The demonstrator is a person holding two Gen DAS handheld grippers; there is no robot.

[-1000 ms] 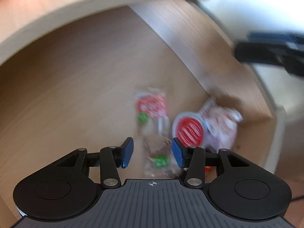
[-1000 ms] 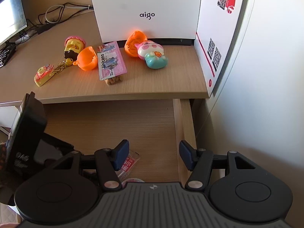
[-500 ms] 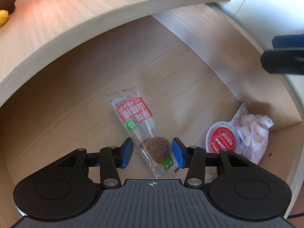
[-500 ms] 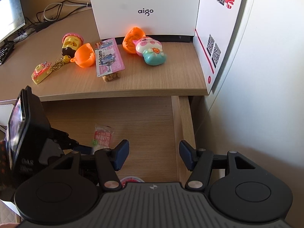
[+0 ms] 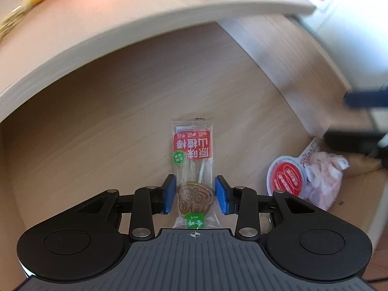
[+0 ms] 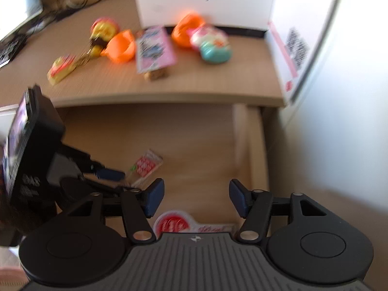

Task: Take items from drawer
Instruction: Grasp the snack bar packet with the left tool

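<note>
Left wrist view: left tool [image 5: 196, 197] is closing around the lollipop packet [image 5: 193, 167], not yet pressing; the slippery wrapper may slide out.

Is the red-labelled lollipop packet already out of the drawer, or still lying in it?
Still in. The lollipop packet lies flat on the drawer floor, between the closing jaws of the left gripper; its pads do not yet visibly press it.

The drawer [image 5: 121, 126] floor carries a lollipop packet [image 5: 193, 152] at centre and a red-lidded packet [image 5: 305, 177] in its corner. The desk [image 6: 218, 80] above carries toys, an orange shell [image 6: 121, 46] and a pink packet [image 6: 155, 48].
</note>
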